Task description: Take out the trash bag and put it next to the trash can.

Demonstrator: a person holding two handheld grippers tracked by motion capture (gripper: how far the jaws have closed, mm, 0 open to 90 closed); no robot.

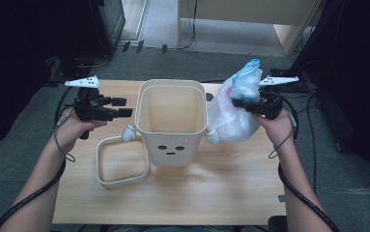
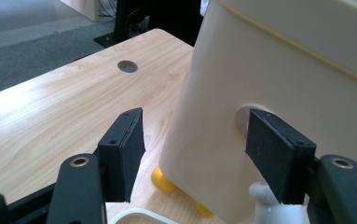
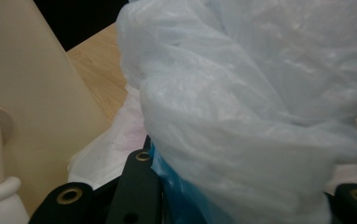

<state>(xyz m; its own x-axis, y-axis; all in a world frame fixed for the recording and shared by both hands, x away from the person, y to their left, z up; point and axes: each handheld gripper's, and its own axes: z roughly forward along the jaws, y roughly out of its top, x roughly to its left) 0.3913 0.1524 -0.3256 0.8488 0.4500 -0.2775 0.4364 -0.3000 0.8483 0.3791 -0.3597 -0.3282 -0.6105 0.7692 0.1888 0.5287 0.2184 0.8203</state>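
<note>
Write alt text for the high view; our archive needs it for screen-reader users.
A person's right gripper holds a filled plastic bag beside an open cream bin with a face on a wooden table. The left gripper hovers open; the bin's ring lies alongside.

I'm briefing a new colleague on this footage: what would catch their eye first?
The cream bin with a drawn face, mid-table, its top open. Right of it, the right hand-held gripper grips a pale plastic bag. A loose cream ring frame lies at the bin's left.

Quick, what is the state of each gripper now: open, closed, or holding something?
Left gripper: open, holding nothing, beside the cream bin.
Right gripper: closed on the plastic bag.
</note>
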